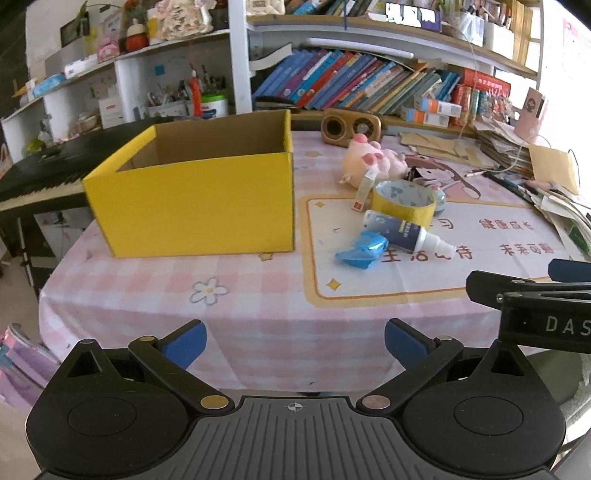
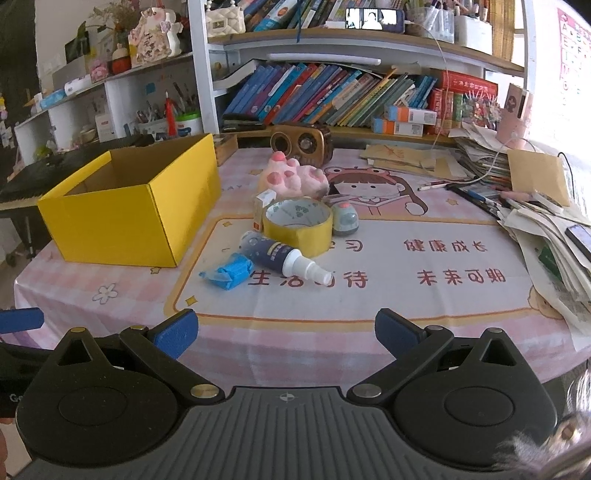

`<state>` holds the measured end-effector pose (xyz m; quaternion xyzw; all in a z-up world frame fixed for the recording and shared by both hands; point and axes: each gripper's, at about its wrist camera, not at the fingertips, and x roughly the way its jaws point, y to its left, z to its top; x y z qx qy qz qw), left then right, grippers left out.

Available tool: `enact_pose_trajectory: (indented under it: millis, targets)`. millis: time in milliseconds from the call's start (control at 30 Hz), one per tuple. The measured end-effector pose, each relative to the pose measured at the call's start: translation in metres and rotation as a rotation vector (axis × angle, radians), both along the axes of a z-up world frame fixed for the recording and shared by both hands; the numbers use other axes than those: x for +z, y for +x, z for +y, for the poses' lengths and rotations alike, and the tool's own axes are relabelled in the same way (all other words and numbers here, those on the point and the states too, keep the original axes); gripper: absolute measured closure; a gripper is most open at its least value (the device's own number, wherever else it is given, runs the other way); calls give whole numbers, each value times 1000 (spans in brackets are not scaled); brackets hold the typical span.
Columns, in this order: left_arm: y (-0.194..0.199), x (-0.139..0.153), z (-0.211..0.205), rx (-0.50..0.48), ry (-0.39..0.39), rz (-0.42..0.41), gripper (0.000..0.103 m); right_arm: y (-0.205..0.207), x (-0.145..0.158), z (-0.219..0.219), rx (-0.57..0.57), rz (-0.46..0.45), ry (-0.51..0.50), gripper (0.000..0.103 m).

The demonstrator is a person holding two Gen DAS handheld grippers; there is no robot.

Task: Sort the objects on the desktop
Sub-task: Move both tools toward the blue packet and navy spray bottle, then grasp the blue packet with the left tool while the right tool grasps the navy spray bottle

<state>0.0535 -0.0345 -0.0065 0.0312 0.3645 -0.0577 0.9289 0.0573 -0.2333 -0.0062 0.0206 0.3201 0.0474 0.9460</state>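
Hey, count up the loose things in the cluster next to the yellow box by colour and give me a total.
Blue: 2, crumpled wrapper and spray bottle
Yellow: 1, tape roll
Pink: 1, plush toy
Grey-green: 1, small round gadget
White: 1, small carton
Total: 6

Daylight flooded in from the far right, washing out the wall [image 2: 569, 55] there in both views. The table [image 2: 369, 325] was evenly lit, with soft shadows beside the yellow box [image 1: 192, 206]. Fisheye bending curved the shelves [image 1: 369, 29], the corners went black, and the picture edges blurred slightly.
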Motion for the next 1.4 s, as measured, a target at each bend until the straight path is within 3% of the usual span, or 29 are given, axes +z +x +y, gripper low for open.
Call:
enact_pose_trajectory:
  millis: [600, 933, 1167, 1400]
  targets:
    - [44, -8, -49, -21, -14, 31, 0, 54, -7, -42, 34, 42, -29, 1]
    - [65, -9, -70, -19, -9, 55, 1, 87, -8, -59, 108, 57, -20, 2]
    - [78, -15, -81, -25, 42, 38, 1, 103, -11, -62, 197, 68, -7, 24]
    - [101, -30, -91, -43, 63, 60, 18, 114, -15, -71, 232, 87, 17, 31]
